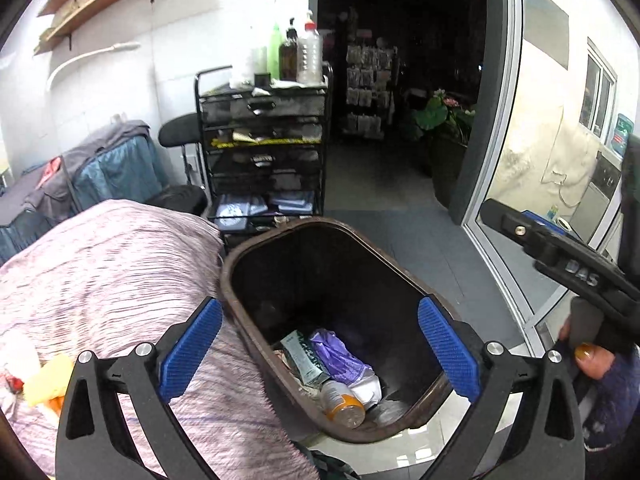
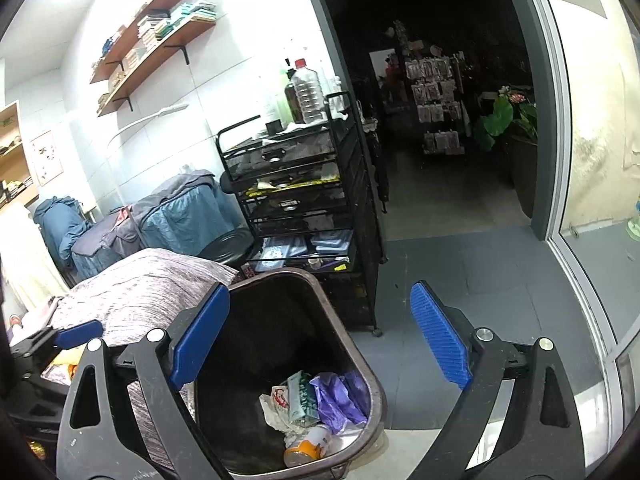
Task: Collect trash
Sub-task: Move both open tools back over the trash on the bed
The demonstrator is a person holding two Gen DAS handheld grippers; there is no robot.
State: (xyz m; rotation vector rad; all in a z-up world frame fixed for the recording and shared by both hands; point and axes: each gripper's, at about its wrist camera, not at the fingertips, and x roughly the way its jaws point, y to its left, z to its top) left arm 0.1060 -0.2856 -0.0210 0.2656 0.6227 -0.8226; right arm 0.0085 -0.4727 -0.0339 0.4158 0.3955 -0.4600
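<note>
A brown trash bin (image 1: 310, 222) stands on the floor beside a covered bed. Inside lie a small bottle with an orange label (image 1: 343, 403), a purple wrapper (image 1: 340, 354) and a green carton (image 1: 304, 356). My left gripper (image 1: 320, 306) hangs open over the bin's mouth, nothing between its blue pads. In the right wrist view the bin (image 2: 276, 276) sits lower left, with the bottle (image 2: 308, 446), purple wrapper (image 2: 336, 396) and a white crumpled wrapper (image 2: 276, 400) showing. My right gripper (image 2: 320, 292) is open and empty, its left finger over the bin and its right finger over the floor.
A pinkish cloth-covered bed (image 1: 112, 272) flanks the bin, with yellow and orange items (image 1: 48, 376) on its near end. A black mesh drawer cart (image 1: 264, 152) topped with bottles stands behind the bin. A glass door (image 1: 520, 160) and a dark doorway lie to the right.
</note>
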